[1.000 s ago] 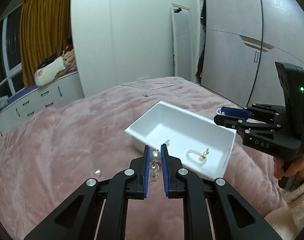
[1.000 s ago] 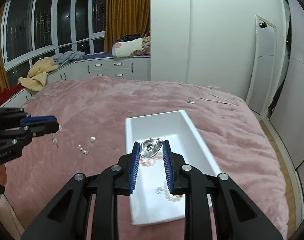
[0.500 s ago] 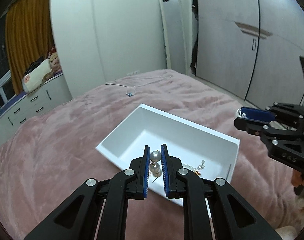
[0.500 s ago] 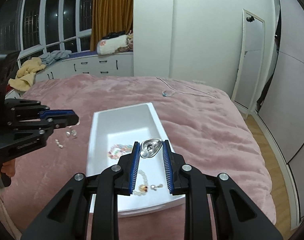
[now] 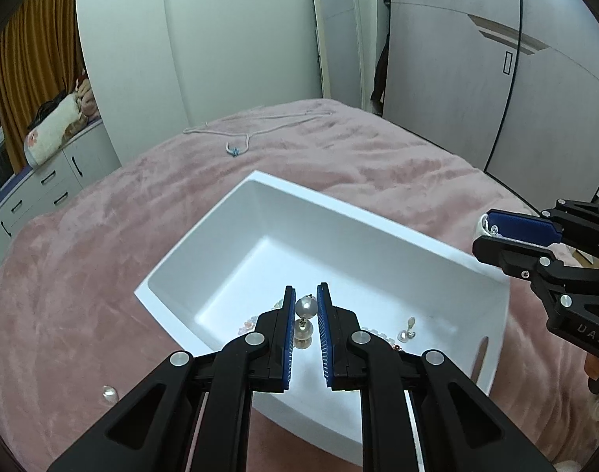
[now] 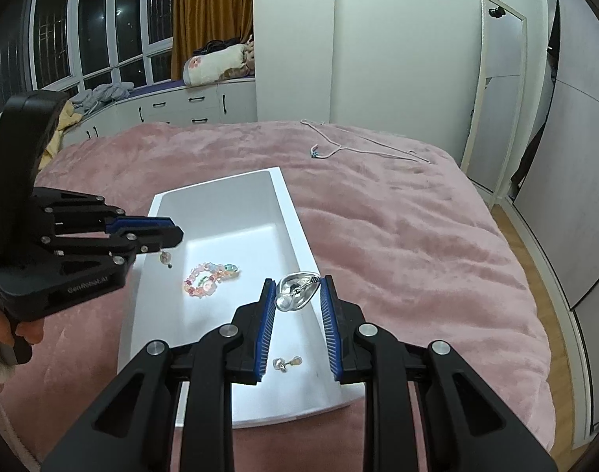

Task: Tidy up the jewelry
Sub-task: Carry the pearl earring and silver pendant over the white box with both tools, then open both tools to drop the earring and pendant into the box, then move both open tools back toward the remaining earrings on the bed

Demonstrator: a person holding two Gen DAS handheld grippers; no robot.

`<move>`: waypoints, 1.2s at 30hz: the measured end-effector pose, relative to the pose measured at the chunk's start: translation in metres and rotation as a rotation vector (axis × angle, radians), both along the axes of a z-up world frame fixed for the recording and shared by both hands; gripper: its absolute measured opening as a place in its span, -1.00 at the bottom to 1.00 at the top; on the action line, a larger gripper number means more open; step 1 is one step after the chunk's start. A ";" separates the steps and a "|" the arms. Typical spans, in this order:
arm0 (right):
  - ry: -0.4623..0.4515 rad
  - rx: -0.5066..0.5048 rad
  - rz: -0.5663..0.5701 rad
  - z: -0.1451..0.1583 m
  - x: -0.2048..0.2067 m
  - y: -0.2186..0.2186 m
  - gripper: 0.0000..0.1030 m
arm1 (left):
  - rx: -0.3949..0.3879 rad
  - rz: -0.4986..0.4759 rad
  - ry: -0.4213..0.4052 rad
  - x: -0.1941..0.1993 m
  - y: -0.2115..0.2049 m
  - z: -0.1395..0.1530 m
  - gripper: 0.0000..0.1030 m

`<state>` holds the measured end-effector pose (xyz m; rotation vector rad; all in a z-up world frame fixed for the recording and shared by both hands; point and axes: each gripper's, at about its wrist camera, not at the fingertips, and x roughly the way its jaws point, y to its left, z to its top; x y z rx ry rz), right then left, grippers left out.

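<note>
A white rectangular tray (image 5: 378,232) (image 6: 287,204) lies on the pink bedspread. My left gripper (image 5: 304,299) is shut on a pearl drop earring (image 5: 304,308) and holds it above the tray's near end; it also shows in the right wrist view (image 6: 169,232) with the earring dangling. My right gripper (image 6: 297,289) is shut on a silver heart-shaped piece (image 6: 295,293) above the tray's right edge; it shows in the left wrist view (image 5: 484,232). A pastel bead bracelet (image 6: 209,275) and small earrings (image 6: 285,362) (image 5: 407,330) lie in the tray.
A loose pearl (image 5: 109,394) lies on the bedspread left of the tray. A hanger-like white cord (image 6: 350,145) lies at the bed's far side. White drawers (image 6: 189,106), a leaning mirror (image 6: 496,98) and wardrobe doors (image 5: 515,78) surround the bed.
Both grippers have moved in over the tray with their pieces still held. The left one advanced from the bedspread to above the tray's near end.
</note>
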<state>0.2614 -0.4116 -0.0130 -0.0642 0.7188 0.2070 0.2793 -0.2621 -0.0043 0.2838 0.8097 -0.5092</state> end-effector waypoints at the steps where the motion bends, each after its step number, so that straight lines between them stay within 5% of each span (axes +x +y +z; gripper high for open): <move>1: -0.001 -0.004 0.002 -0.002 0.001 0.002 -0.53 | 0.003 -0.001 0.001 0.001 0.000 -0.003 -0.69; 7: 0.015 -0.005 0.014 -0.011 0.008 0.007 -0.52 | 0.011 0.000 0.011 0.004 -0.002 -0.015 -0.62; 10: 0.010 -0.018 0.015 -0.012 0.009 0.012 -0.11 | 0.028 0.017 -0.001 0.004 -0.002 -0.018 0.06; 27: -0.049 -0.029 0.015 0.016 -0.011 0.020 0.12 | -0.020 0.061 -0.047 -0.019 0.023 0.013 0.08; 36: -0.103 -0.027 0.015 0.039 -0.040 0.027 0.25 | -0.056 0.090 -0.096 -0.050 0.044 0.042 0.30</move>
